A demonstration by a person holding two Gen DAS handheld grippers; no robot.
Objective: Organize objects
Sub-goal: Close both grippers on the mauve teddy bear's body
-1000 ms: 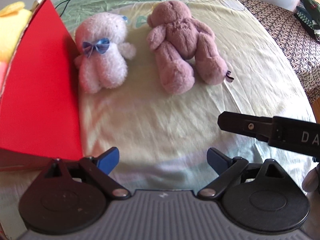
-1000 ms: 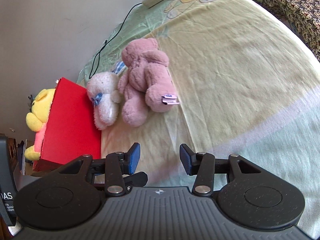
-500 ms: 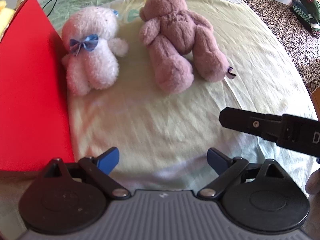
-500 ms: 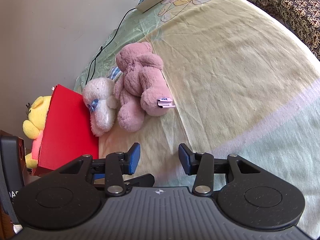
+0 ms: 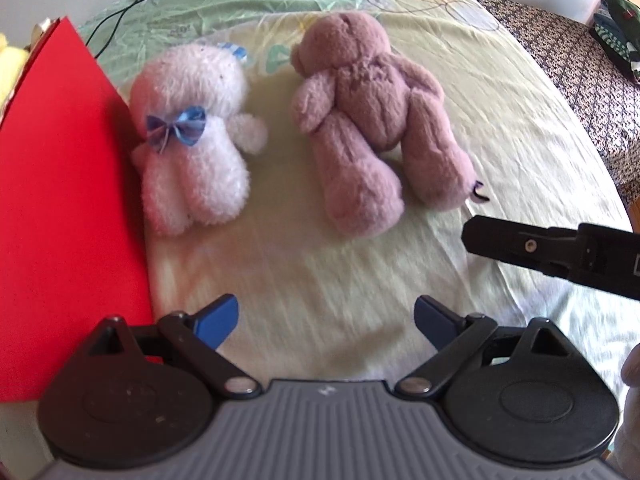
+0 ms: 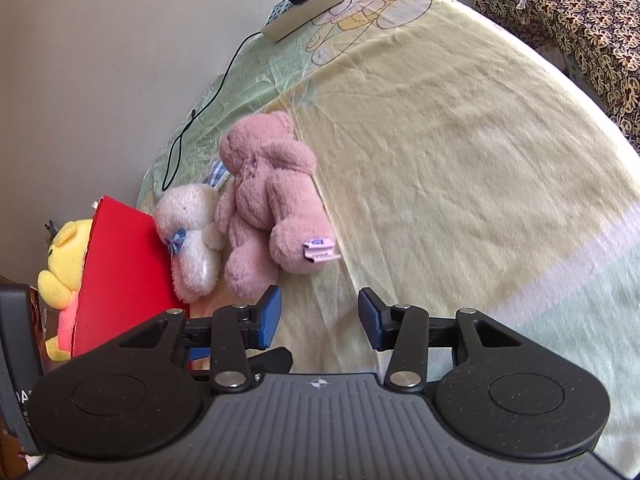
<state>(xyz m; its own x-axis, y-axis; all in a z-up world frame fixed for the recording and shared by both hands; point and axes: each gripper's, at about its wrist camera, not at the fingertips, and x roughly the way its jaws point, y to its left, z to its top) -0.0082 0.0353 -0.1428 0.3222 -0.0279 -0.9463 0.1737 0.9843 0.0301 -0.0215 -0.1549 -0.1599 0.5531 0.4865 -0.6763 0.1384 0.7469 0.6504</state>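
Here, left gripper (image 5: 326, 322) low, jaws apart

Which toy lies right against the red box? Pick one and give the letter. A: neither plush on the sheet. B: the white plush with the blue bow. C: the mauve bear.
B: the white plush presses against the side of the red box, while the mauve bear lies apart on its far side.

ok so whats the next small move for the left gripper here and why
Probably ease the left gripper forward toward the fluffy white plush bear with the blue bow. Its jaws are open and empty, well short of the toys. That bear lies closest to the red box, which already holds a yellow plush toy, so it looks like the shortest tidy-up. The right gripper is open too.
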